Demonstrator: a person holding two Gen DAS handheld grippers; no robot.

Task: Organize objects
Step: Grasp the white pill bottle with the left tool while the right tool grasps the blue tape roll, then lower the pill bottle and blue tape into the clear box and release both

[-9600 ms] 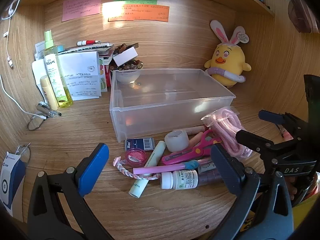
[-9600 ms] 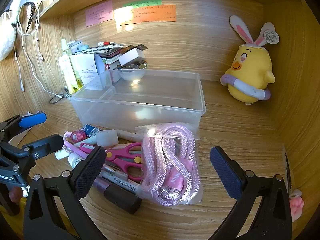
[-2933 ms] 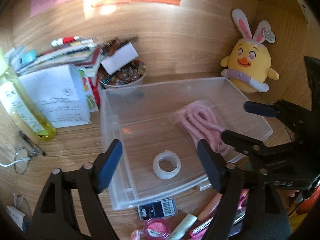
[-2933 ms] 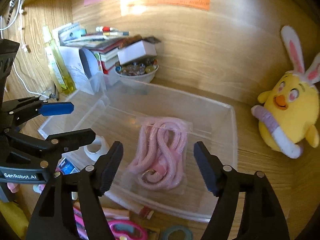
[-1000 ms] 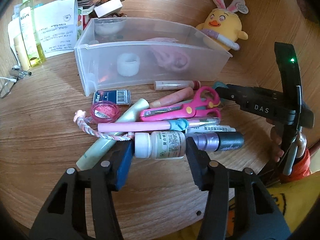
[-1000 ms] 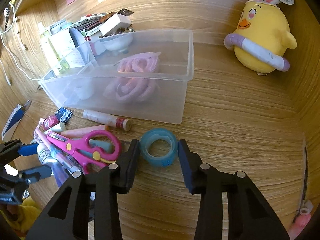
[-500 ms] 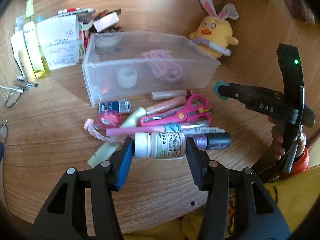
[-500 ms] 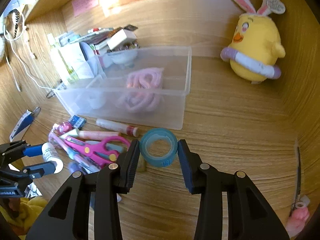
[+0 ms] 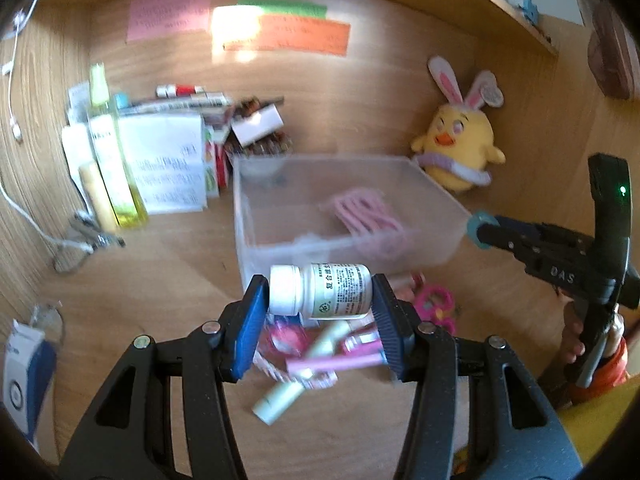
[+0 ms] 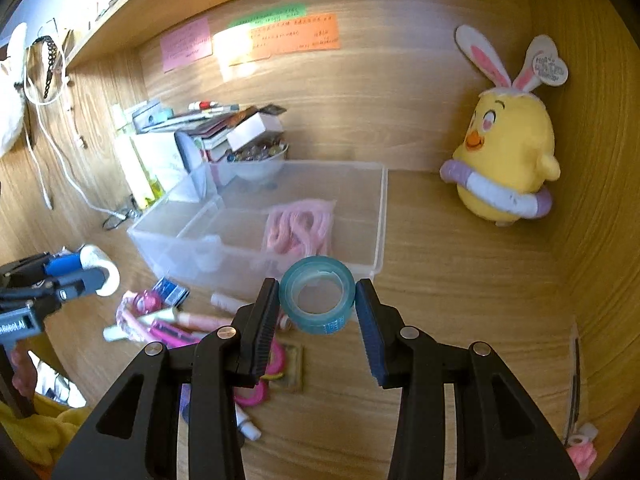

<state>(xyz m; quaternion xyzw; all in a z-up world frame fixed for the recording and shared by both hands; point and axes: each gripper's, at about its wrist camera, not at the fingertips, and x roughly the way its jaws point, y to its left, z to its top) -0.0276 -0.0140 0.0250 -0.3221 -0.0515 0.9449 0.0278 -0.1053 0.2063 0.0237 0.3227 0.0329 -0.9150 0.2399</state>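
So my left gripper (image 9: 320, 312) is pinching a white pill bottle (image 9: 320, 297) sideways, lifted in front of the clear bin (image 9: 344, 216). Inside the bin sits the pink rope (image 10: 298, 226). My right gripper (image 10: 316, 308) is clamped on a blue tape roll (image 10: 318, 294), just in front of the bin's right corner.

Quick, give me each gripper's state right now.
Left gripper: closed on the white pill bottle, held sideways.
Right gripper: closed on the blue tape roll.

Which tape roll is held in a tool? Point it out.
The blue tape roll, clamped in the right tool above the desk. The white tape roll lies loose inside the clear bin.
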